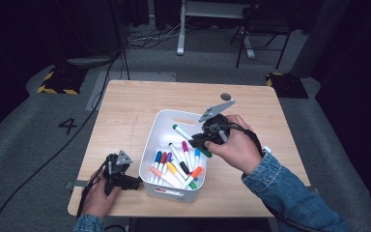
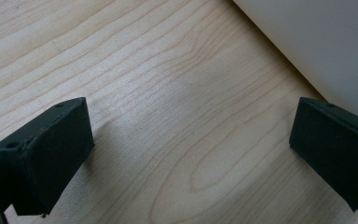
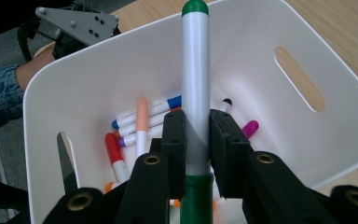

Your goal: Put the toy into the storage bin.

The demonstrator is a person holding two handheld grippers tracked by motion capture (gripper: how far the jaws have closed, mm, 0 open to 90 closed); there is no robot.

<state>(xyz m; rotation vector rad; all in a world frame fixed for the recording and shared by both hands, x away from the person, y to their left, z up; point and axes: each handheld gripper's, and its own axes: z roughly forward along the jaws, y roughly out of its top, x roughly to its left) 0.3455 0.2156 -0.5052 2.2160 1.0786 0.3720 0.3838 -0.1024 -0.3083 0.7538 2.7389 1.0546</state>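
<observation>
Hovering above the bin's rim (image 1: pixel 150 137) — green marker (image 3: pixel 195 84) in right tongs (image 3: pixel 196 140).

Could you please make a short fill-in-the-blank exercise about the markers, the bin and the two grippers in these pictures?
1. The right gripper is shut on a marker whose cap is ____.
2. The other markers lie inside a ____ bin.
3. The left gripper has its jaws ____, with nothing between them.
4. The bin stands on a ____ table.

Missing words: green; white; open; wooden
</observation>
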